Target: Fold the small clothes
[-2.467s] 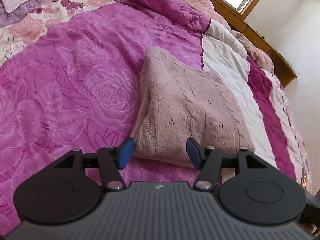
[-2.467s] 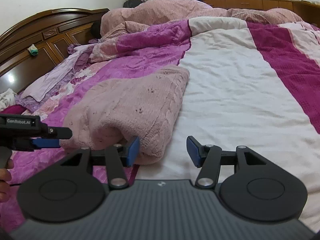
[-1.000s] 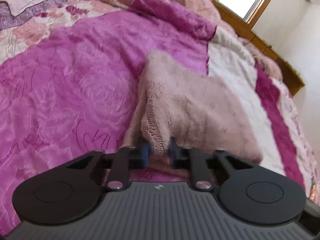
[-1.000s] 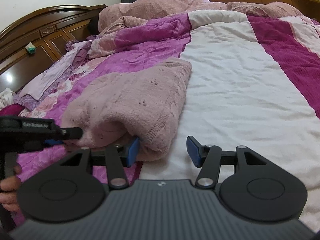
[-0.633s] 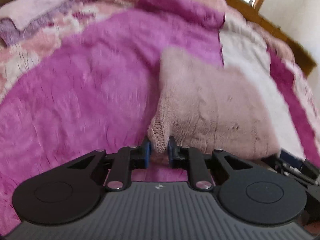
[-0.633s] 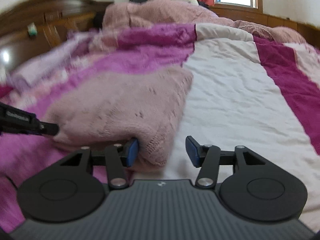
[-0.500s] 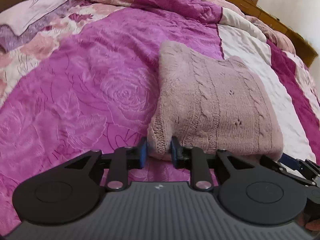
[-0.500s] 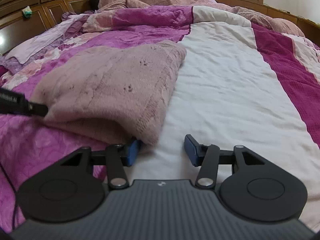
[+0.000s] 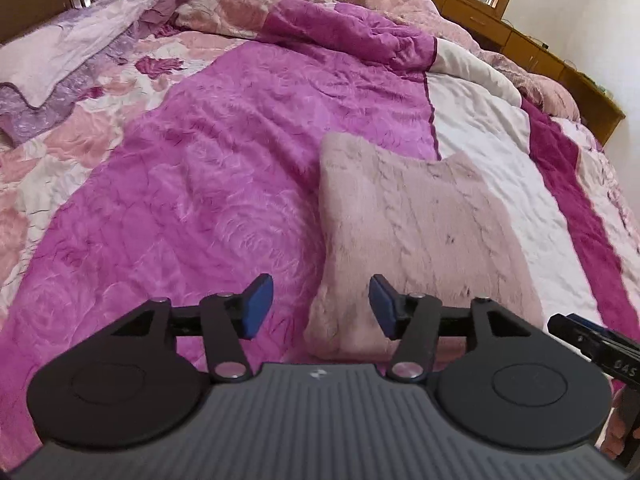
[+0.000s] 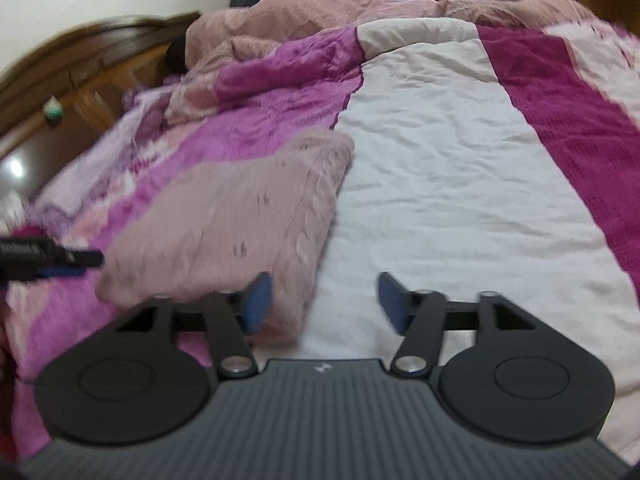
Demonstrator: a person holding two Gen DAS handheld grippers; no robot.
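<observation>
Sweater point(image 9: 416, 232) lies folded, long axis running away from both claws; left gripper point(image 9: 320, 306) wide at its near-left corner, right gripper point(image 10: 320, 302) wide at its near-right

Headboard point(image 10: 80, 80) blurred; sweater's point(image 10: 240, 216) underside hidden

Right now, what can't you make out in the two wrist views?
- Near edge of the pink knit sweater: left wrist view, hidden behind the left tool body.
- Sweater's underside layers: both views, covered by its top layer.
- Right tool contact with the sweater corner: right wrist view, motion blur; its left pad overlaps the fabric, touching or not unclear.
- Small green object on the headboard: right wrist view, blurred and too small.
</observation>
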